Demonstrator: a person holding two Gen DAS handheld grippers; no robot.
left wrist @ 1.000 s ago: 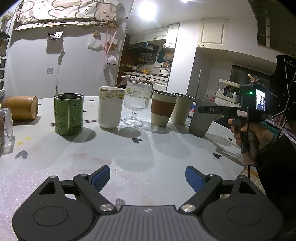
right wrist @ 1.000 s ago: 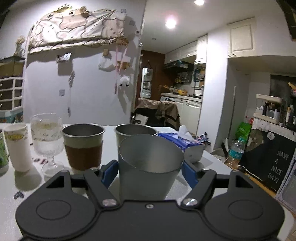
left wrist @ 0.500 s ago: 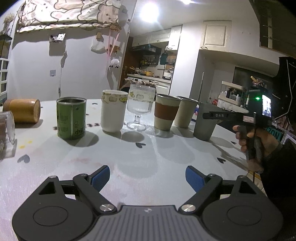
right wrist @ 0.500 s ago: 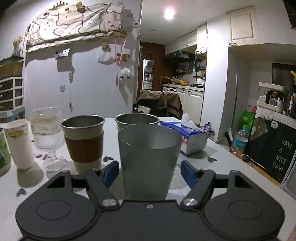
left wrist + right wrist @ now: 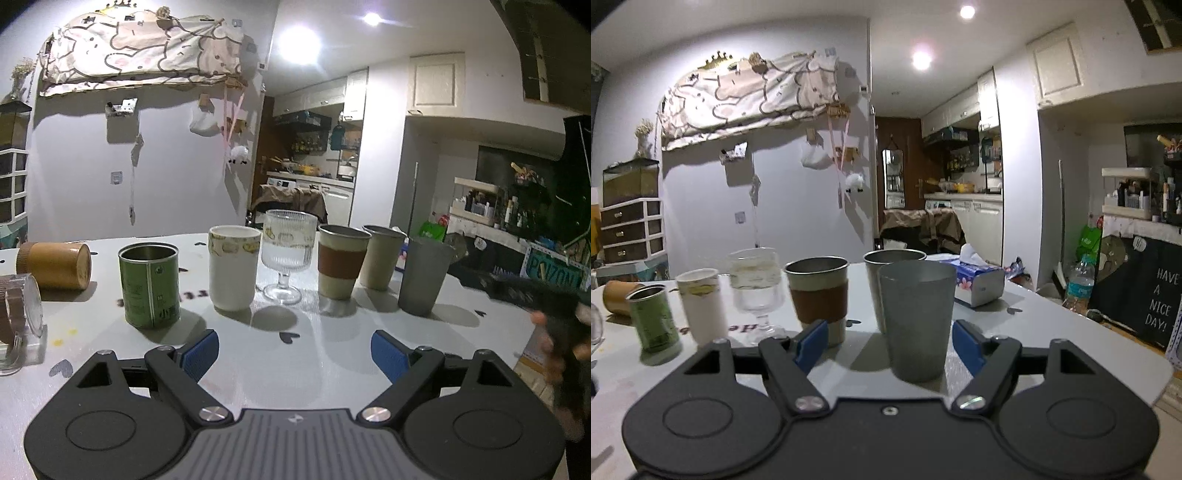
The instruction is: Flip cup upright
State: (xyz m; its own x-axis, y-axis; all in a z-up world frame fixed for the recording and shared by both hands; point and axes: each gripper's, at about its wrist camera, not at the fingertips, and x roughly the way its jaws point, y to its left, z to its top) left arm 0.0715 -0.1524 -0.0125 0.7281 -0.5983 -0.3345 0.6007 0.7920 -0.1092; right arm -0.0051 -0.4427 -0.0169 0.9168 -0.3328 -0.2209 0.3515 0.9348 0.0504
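A grey metal cup [image 5: 916, 317] stands upright at the right end of a row of cups; it also shows in the left wrist view [image 5: 424, 277]. My right gripper [image 5: 890, 345] is open and empty, its blue pads just short of the cup and apart from it. My left gripper [image 5: 295, 354] is open and empty above the table's near middle. A brown cup [image 5: 55, 266] lies on its side at the far left, and a clear cup [image 5: 20, 317] lies on its side at the left edge.
Upright in the row: a green tin [image 5: 149, 284], a white cup [image 5: 232, 267], a stemmed glass [image 5: 286, 266], a brown-banded cup [image 5: 341, 266], a beige cup [image 5: 382, 256]. A tissue box [image 5: 977, 284] sits behind. The table edge [image 5: 1108, 332] runs right.
My right gripper has drawn back from the grey cup, which stays standing upright on the table. My left gripper has risen and tilted a little.
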